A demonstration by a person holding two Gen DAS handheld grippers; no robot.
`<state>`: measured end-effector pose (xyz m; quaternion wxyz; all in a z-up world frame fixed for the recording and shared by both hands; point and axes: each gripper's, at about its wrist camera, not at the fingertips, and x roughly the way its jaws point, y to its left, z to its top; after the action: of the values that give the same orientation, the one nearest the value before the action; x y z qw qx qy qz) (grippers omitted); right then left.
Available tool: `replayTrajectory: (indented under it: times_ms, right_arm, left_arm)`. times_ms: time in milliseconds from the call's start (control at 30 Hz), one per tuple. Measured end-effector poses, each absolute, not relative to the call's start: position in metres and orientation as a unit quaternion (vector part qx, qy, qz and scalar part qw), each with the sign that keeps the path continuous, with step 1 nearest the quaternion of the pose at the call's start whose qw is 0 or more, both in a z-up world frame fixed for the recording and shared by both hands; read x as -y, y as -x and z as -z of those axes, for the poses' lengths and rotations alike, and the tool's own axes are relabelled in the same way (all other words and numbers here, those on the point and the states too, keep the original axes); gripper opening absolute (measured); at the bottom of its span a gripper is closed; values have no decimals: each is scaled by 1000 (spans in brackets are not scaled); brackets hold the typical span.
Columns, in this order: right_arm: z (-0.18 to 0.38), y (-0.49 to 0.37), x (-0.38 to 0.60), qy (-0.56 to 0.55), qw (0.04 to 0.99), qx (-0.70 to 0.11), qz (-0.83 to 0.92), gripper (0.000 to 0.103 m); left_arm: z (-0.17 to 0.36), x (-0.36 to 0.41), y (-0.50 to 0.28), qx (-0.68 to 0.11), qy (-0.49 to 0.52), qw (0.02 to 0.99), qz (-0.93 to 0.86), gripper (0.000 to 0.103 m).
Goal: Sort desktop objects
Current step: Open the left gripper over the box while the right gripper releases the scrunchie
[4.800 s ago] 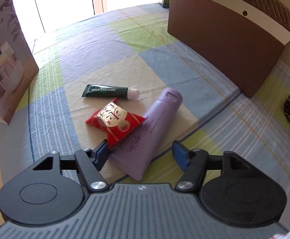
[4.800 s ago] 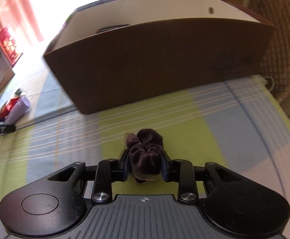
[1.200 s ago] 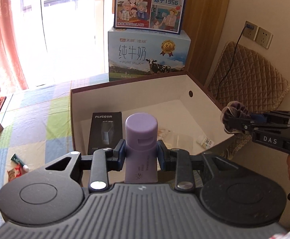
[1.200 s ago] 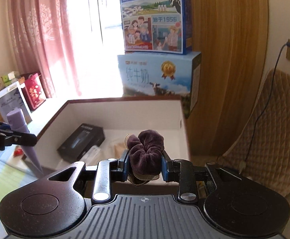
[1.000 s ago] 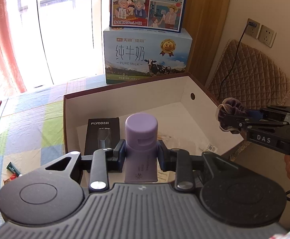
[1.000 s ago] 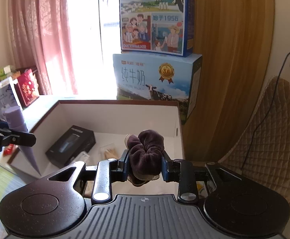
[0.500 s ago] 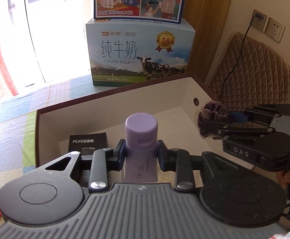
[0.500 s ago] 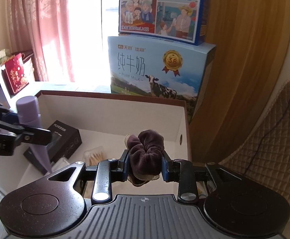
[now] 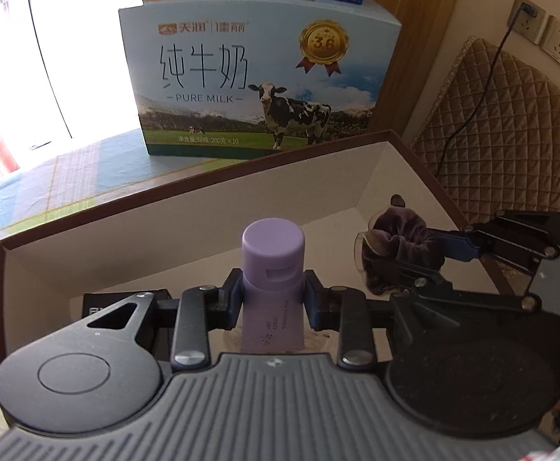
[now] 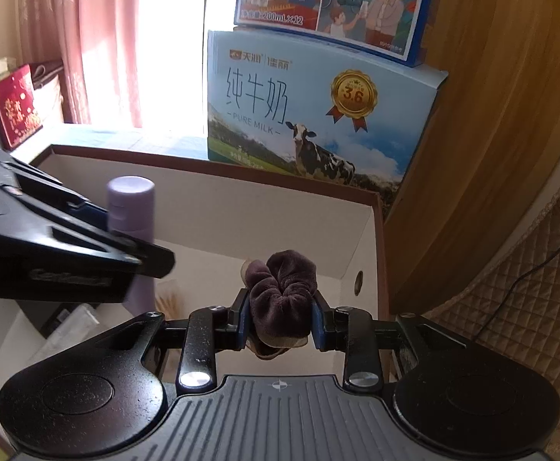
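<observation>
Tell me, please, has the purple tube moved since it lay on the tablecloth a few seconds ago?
Yes. The left gripper now holds the purple tube above the open brown box.

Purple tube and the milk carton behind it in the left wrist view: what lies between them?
The far wall of the brown storage box, then a strip of checked tablecloth, separate the purple tube from the milk carton.

Both wrist cameras sit close above the open box [image 9: 188,207], looking forward and slightly down toward the milk carton [image 9: 257,77] behind it. Both views share the box [image 10: 241,199], the carton [image 10: 318,115], and each catches the other gripper.
</observation>
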<state>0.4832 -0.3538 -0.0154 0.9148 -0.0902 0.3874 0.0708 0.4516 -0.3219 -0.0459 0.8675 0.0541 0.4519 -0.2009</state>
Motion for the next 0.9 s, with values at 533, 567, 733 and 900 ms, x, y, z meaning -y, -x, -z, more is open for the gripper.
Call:
replayTrajectory:
  times_ms: [533,567,733,900]
  right_arm:
    - [25,-496,355,97,909,-399,-71,28]
    - [25,-497,356,95,909,-400,-71,28]
    - [24,-497,357,88,909,-402,-70,28]
    - [26,-498,357,90,910,-399,-68,28]
  left_arm:
    - [71,336,-478,-480,-57,853,196,28]
    - [71,336,-478,-480,-58,854,192,28]
    - [72,334,-480,-480,-68,855,184,35]
    - [70,327,-479,-482,-70,856,175,49]
